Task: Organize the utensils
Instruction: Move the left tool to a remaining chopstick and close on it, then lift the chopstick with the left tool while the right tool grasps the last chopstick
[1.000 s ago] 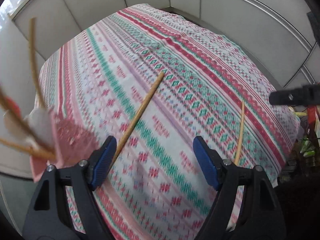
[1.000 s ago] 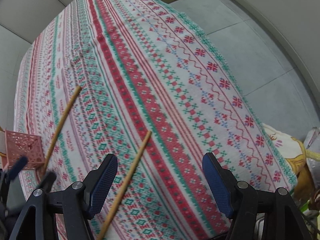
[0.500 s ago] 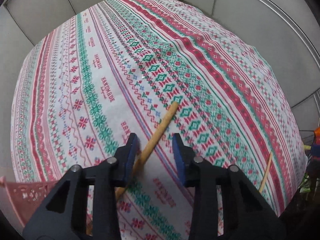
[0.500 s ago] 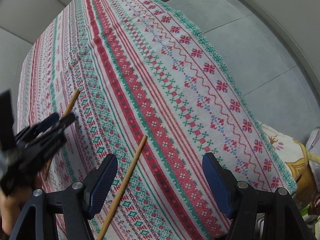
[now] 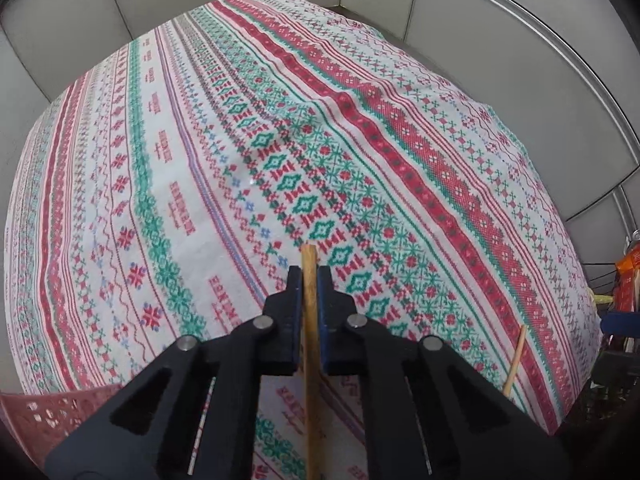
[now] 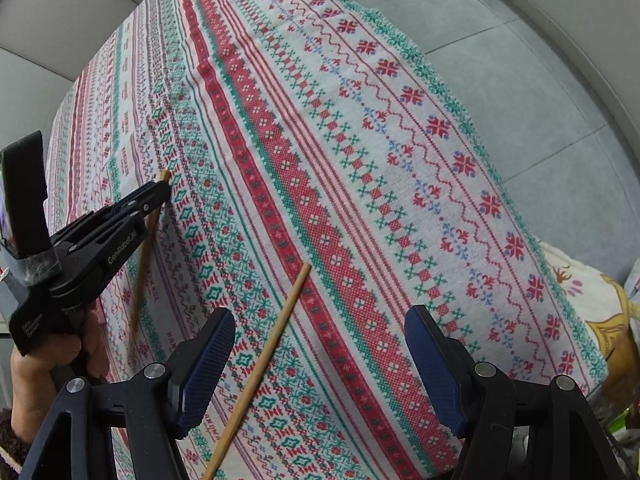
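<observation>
My left gripper is shut on a wooden chopstick near its far end, and the stick runs back between the jaws toward the camera. In the right wrist view the left gripper holds that chopstick lifted off the patterned tablecloth. A second chopstick lies on the cloth just in front of my right gripper, which is open and empty. The second chopstick also shows at the right in the left wrist view.
The corner of a pink perforated basket sits at the lower left of the left wrist view. Grey wall panels surround the table. Grey floor lies beyond the table's right edge, with bags and clutter low on the right.
My left gripper moved in over the first chopstick, closed on it and lifted it off the cloth. The right gripper stayed open above the second chopstick.
</observation>
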{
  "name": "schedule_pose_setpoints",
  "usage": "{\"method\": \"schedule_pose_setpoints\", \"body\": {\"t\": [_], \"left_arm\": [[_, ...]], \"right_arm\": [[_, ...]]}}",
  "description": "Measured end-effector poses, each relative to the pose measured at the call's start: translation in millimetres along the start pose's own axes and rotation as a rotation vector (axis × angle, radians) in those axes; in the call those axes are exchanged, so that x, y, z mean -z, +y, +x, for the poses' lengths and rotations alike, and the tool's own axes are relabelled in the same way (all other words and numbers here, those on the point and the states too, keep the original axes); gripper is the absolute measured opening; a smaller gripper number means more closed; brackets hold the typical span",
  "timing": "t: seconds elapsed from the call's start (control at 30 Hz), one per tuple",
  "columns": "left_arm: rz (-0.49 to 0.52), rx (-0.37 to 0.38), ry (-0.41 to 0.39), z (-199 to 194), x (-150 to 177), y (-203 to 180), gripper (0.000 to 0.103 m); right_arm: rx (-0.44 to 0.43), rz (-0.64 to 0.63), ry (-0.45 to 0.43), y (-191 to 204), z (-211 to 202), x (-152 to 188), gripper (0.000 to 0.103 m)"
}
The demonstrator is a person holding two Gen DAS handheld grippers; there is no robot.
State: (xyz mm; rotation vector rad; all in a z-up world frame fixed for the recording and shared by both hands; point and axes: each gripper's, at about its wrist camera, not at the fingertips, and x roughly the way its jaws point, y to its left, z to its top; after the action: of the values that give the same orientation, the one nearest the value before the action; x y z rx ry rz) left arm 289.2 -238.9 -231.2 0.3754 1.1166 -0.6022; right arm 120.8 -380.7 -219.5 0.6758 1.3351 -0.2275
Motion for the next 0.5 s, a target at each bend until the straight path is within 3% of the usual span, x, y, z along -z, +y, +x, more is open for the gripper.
{"method": "schedule_pose_setpoints", "body": {"t": [0.2, 0.5], "left_arm": [[-0.038, 0.012, 0.033, -16.8, 16.9, 4.7, 0.008], [-0.034, 0.040, -0.036, -79.4, 47.6, 3.9, 0.008]], "right_arm": [[0.006, -0.005, 0.019, 0.6, 6.3, 3.4, 0.075], [0.048, -0.042, 0.065, 19.0, 34.0, 6.3, 0.075]]}}
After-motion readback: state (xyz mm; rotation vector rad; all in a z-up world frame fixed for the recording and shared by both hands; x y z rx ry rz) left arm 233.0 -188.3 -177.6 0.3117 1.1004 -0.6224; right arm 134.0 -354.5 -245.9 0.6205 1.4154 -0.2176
